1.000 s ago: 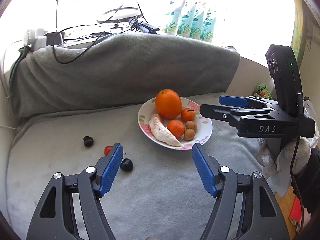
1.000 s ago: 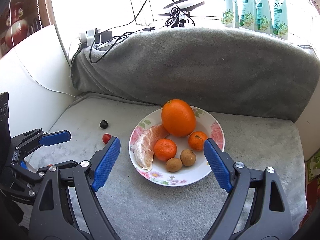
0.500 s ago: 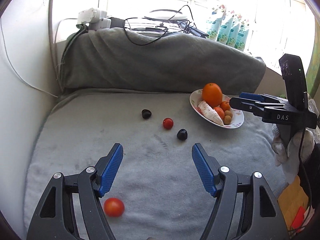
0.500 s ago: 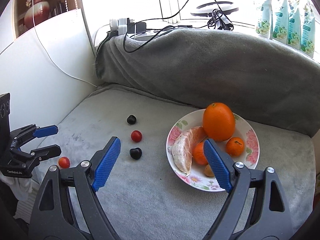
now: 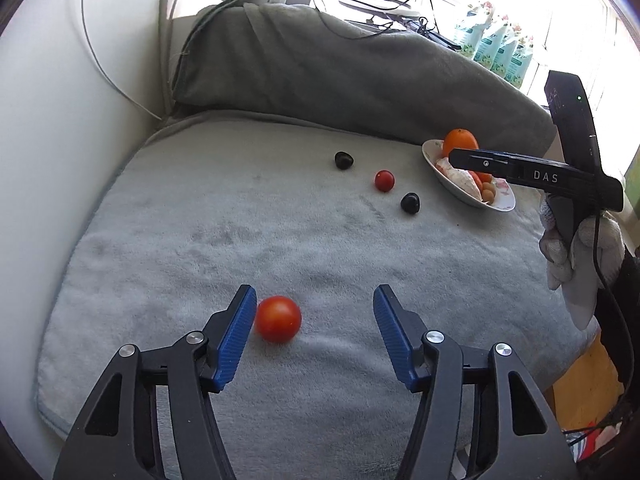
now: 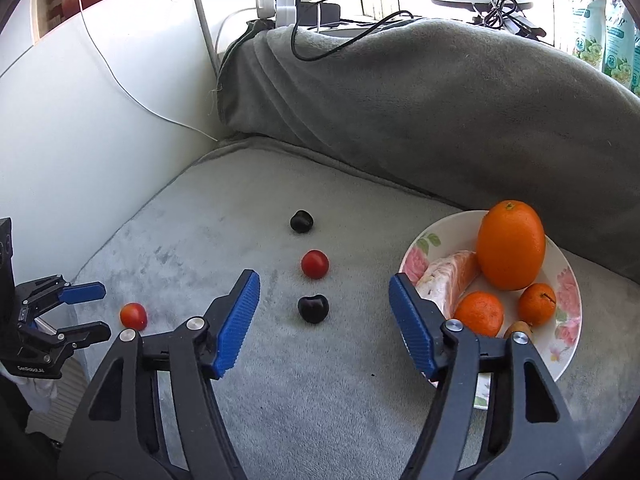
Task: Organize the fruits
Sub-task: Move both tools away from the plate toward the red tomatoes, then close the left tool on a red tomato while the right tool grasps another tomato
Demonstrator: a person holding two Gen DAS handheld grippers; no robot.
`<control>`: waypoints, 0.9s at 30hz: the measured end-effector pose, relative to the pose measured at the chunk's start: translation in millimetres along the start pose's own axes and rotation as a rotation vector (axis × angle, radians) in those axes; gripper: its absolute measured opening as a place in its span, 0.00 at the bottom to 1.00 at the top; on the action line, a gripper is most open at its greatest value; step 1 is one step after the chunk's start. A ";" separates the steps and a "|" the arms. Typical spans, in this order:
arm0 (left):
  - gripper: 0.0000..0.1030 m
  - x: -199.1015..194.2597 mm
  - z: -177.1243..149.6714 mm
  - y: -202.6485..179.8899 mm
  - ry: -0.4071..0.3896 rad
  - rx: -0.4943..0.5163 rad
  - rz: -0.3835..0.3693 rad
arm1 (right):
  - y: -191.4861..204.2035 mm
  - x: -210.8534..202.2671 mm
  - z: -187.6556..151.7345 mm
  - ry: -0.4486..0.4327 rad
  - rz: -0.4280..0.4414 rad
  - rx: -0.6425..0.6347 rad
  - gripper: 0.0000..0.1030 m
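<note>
My left gripper (image 5: pixel 315 308) is open, low over the grey cushion, with a red tomato (image 5: pixel 278 319) between its fingers, close to the left finger. That tomato also shows in the right wrist view (image 6: pixel 133 315). Farther on lie a second small tomato (image 5: pixel 384 181) and two dark cherries (image 5: pixel 343 160) (image 5: pixel 410 203). A flowered plate (image 6: pixel 565 280) holds a large orange (image 6: pixel 511 245), two mandarins, a peeled citrus segment and small brown fruits. My right gripper (image 6: pixel 324 292) is open, hovering with the near cherry (image 6: pixel 313 308) between its fingers.
A grey blanket-covered backrest (image 6: pixel 440 120) rises behind the cushion. A white panel (image 6: pixel 100 128) bounds the left side. Power strips and cables (image 6: pixel 304 8) lie on the sill, with green-labelled pouches (image 5: pixel 500 52) at the right.
My left gripper swung left away from the plate and came down around the near tomato. My right gripper turned left, so the plate slid to its right and the cherry came between its fingers.
</note>
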State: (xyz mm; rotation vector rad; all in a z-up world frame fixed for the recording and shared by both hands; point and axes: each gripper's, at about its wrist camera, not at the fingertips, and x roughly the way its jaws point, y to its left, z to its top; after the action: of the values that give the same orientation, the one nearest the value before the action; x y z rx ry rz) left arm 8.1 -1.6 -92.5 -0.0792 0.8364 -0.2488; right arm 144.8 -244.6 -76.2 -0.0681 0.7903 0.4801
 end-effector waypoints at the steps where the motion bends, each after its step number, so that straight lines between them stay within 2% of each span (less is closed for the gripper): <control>1: 0.55 0.9 -2.5 1.1 0.007 -0.003 0.000 | 1.6 4.1 0.6 0.007 -0.002 -0.007 0.67; 5: 0.53 5.3 -9.6 5.7 0.022 -0.017 0.012 | 6.5 20.0 3.9 0.036 0.002 -0.025 0.60; 16: 0.48 16.4 -14.4 22.3 0.043 -0.051 0.002 | 16.6 60.3 14.4 0.111 -0.023 -0.086 0.53; 18: 0.48 17.4 -15.4 23.6 0.046 -0.052 -0.001 | 19.5 67.7 14.6 0.126 -0.027 -0.100 0.49; 27: 0.45 24.3 -16.2 23.0 0.061 -0.054 -0.012 | 23.4 93.7 15.5 0.184 -0.050 -0.129 0.46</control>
State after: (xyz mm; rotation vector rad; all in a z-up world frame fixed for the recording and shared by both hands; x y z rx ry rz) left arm 16.1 15.0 -124.7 -0.1273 0.9033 -0.2408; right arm 201.3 -183.7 -127.8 -0.2542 0.9347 0.4814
